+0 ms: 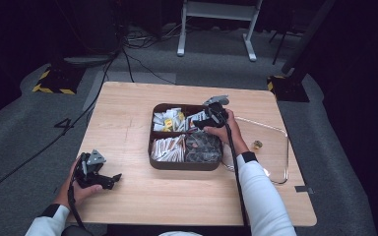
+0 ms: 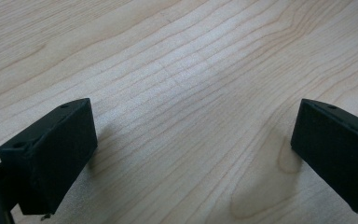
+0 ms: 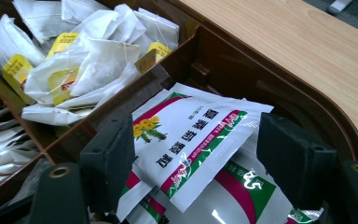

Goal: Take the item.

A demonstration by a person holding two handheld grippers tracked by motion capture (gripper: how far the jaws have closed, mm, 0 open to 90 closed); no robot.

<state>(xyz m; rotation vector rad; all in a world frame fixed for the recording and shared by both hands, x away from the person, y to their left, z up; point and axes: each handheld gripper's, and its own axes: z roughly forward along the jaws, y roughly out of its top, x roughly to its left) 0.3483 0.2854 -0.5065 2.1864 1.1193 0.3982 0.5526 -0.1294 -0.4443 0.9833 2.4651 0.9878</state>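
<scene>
A brown four-part tray (image 1: 184, 166) stands at the middle of the wooden table. My right gripper (image 1: 204, 120) reaches down into its far right compartment. In the right gripper view this gripper (image 3: 196, 154) stands open, its jaws on either side of a white sachet (image 3: 191, 135) with a yellow flower and red and green stripes. That sachet lies on top of others like it. My left gripper (image 1: 112, 179) rests low at the table's near left. Its jaws are wide open over bare wood, with nothing between them (image 2: 193, 144).
White tea bags with yellow tags (image 3: 88, 65) fill the far left compartment. Pale stick packets (image 1: 168, 147) lie near left and dark packets (image 1: 203, 146) near right. A clear lid (image 1: 283, 162) and a small gold object (image 1: 257, 144) lie right of the tray.
</scene>
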